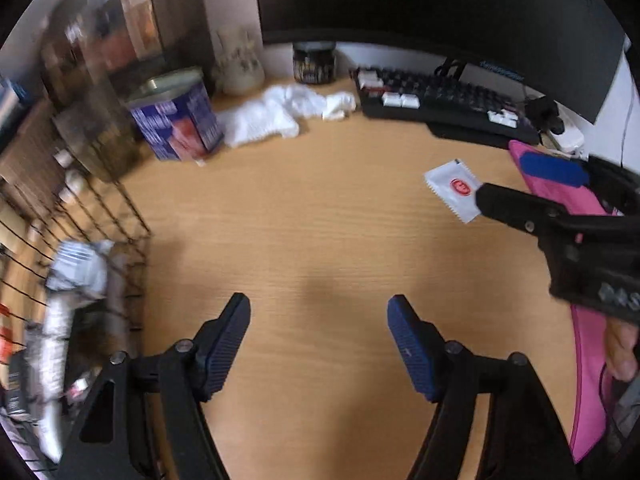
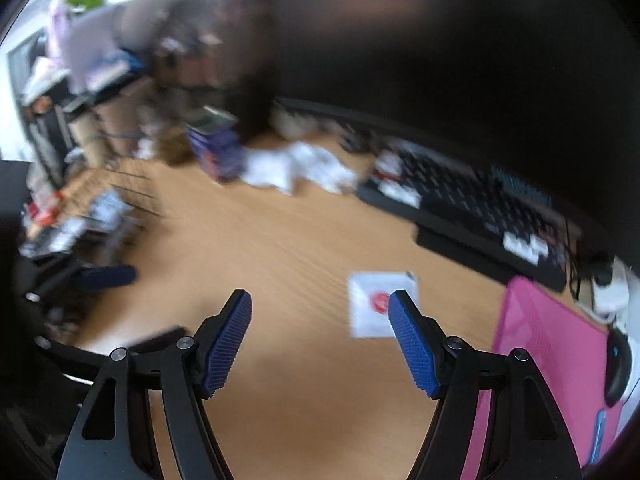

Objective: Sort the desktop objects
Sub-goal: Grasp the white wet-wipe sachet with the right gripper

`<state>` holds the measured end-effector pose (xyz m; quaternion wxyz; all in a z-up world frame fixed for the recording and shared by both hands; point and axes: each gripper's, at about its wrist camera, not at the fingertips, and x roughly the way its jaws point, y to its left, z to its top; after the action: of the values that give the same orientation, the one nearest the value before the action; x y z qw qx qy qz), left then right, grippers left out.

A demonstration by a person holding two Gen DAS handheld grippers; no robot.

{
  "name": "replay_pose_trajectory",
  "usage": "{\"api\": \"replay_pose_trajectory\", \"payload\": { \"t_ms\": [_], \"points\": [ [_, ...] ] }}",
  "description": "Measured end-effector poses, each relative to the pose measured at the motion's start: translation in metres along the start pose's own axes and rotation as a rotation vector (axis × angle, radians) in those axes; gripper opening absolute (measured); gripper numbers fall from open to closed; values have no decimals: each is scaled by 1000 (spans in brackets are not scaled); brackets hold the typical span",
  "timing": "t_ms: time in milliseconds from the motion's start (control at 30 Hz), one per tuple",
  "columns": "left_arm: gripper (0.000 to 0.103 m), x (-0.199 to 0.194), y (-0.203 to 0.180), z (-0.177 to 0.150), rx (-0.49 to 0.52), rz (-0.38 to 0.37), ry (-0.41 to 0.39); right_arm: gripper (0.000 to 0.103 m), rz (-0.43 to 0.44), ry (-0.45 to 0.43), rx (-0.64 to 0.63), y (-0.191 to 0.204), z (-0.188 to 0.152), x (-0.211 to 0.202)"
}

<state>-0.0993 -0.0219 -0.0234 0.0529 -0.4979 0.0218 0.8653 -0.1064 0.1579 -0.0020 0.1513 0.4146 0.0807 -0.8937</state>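
A flat white foil sachet with a red round mark lies on the bare wooden desktop, right of centre, near the pink mat. My right gripper hovers just over it, apparently lining up a pick; fingers wide apart, holding nothing. My left gripper waits over bare wood, fingers likewise apart and empty, beside the black wire basket at left.

1 sachet, 1 tin (blue)
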Motion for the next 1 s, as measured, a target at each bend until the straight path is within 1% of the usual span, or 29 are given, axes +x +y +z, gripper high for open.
{"api": "replay_pose_trajectory", "payload": {
  "t_ms": [33, 133, 200, 333, 467, 533, 600, 700, 733, 767, 800, 833, 867, 900, 933, 967, 1000],
  "points": [
    [75, 9, 2, 1, -8, -17, 13, 70, -14, 22, 15, -10, -2, 12],
    [75, 24, 4, 3, -13, -32, 31, 70, -27, 60, 49, -30, -5, 39],
    [75, 30, 2, 2, -3, -41, 39, 70, -36, 76, 51, -37, -4, 52],
    [77, 35, 2, 3, 29, -13, 30, 70, -52, 103, 49, -43, -2, 76],
    [80, 36, 5, 3, 32, -17, 35, 71, -69, 117, 49, -44, -1, 89],
    [81, 37, 6, 2, 34, -17, 34, 78, -57, 109, 67, -47, -2, 91],
    [83, 37, 5, 2, 37, -19, 33, 80, -58, 105, 69, -48, -2, 92],
    [85, 37, 4, 0, 41, -19, 33, 80, -59, 104, 70, -48, -2, 91],
    [86, 37, 3, 0, 44, -20, 34, 78, -59, 107, 70, -47, -2, 90],
    [86, 37, 3, 0, 45, -21, 34, 74, -58, 108, 69, -47, -2, 89],
    [86, 38, 3, -1, 45, -21, 33, 53, -57, 107, 63, -45, -2, 87],
    [86, 38, 3, -1, 44, -20, 32, 41, -59, 109, 54, -42, -1, 84],
    [87, 38, 3, -1, 44, -19, 29, 40, -61, 116, 52, -40, 0, 84],
    [87, 38, 3, -1, 44, -19, 29, 37, -64, 120, 52, -38, -1, 83],
    [87, 38, 3, -1, 45, -20, 29, 19, -62, 119, 47, -35, -1, 81],
    [88, 38, 3, -1, 48, -21, 30, 9, -58, 120, 42, -33, -1, 80],
    [88, 38, 3, -1, 51, -22, 30, 9, -64, 125, 36, -31, -2, 79]
  ]
}}
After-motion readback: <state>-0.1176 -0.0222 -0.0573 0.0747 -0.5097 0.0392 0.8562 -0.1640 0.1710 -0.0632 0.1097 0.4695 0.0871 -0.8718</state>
